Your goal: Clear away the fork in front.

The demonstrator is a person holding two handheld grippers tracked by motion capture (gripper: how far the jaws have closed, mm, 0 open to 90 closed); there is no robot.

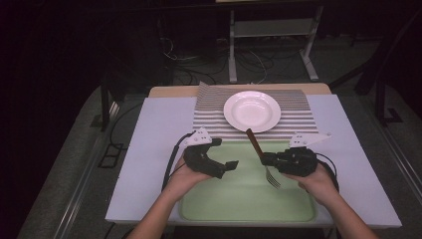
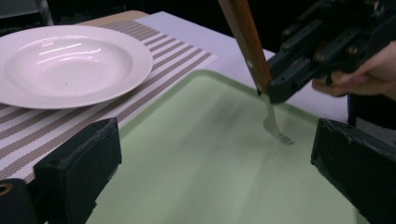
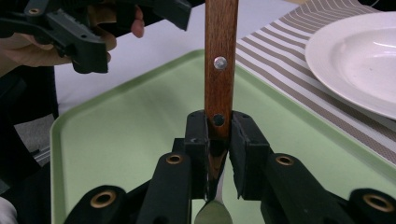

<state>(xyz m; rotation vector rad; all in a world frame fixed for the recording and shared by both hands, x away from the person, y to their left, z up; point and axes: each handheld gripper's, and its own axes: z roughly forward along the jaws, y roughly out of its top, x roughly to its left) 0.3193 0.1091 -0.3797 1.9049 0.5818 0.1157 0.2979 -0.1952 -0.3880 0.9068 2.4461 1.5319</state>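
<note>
Covering table (image 1: 149,149): white sheet, striped mat (image 1: 298,119), green tray (image 1: 239,199).

We count one wooden-handled metal fork (image 1: 263,162), one round white ceramic plate (image 1: 252,111), one brown-and-white striped woven placemat (image 1: 209,117), one pale green plastic tray (image 1: 239,199) and one white sheet (image 1: 159,129) covering the tabletop. We also count two black grippers, left (image 1: 226,168) and right (image 1: 264,159).

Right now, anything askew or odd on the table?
Nothing spilled or damaged. One oddity: the fork is off the table, clamped in the right gripper by its wooden handle, tines tilted down over the green tray. The plate sits squarely on the striped mat.
</note>
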